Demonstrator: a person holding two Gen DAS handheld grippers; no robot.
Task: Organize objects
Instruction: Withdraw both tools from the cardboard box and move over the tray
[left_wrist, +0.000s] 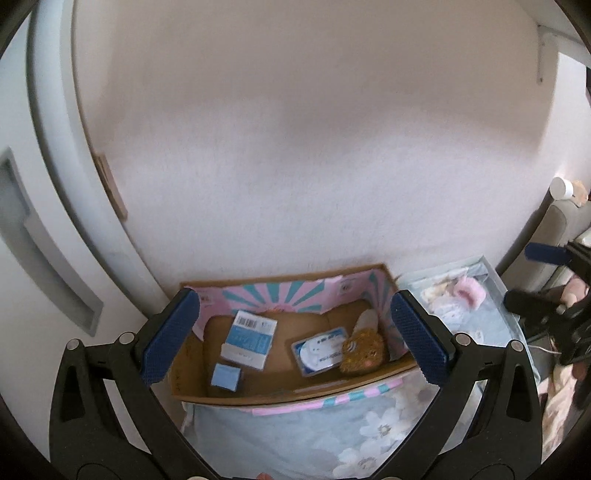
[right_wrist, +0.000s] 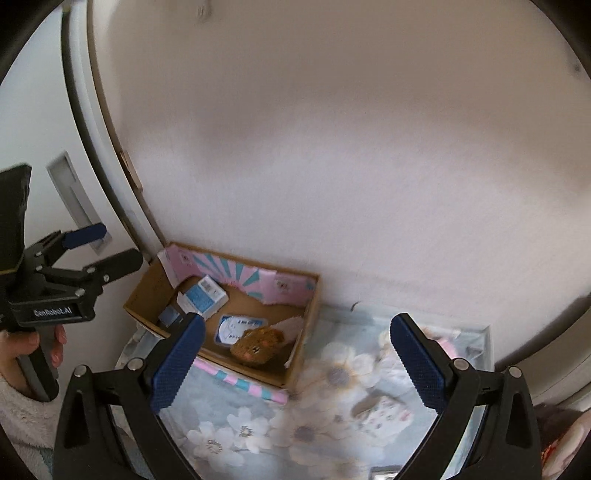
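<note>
An open cardboard box (left_wrist: 288, 400) (right_wrist: 295, 363) with pink and teal flaps stands against the wall on a floral bedspread. Inside lie a blue-and-white carton (left_wrist: 249, 339) (right_wrist: 202, 297), a small blue cube (left_wrist: 225, 376), a wipes packet (left_wrist: 319, 349) (right_wrist: 236, 328) and a brown plush toy (left_wrist: 364, 350) (right_wrist: 258, 345). My left gripper (left_wrist: 295, 345) hovers above the box, open and holding nothing; it also shows at the left of the right wrist view (right_wrist: 107, 247). My right gripper (right_wrist: 295, 365) is open over the bedspread, just right of the box, and shows at the edge of the left wrist view (left_wrist: 532, 277).
A pale blue tray (left_wrist: 495, 280) (right_wrist: 485, 354) holding soft pink and white items (left_wrist: 467, 293) sits right of the box. A floral bedspread (right_wrist: 314, 424) covers the foreground. A white door with a recessed handle (left_wrist: 48, 254) stands to the left. A white wall is behind. A hand (right_wrist: 22, 343) grips the left tool.
</note>
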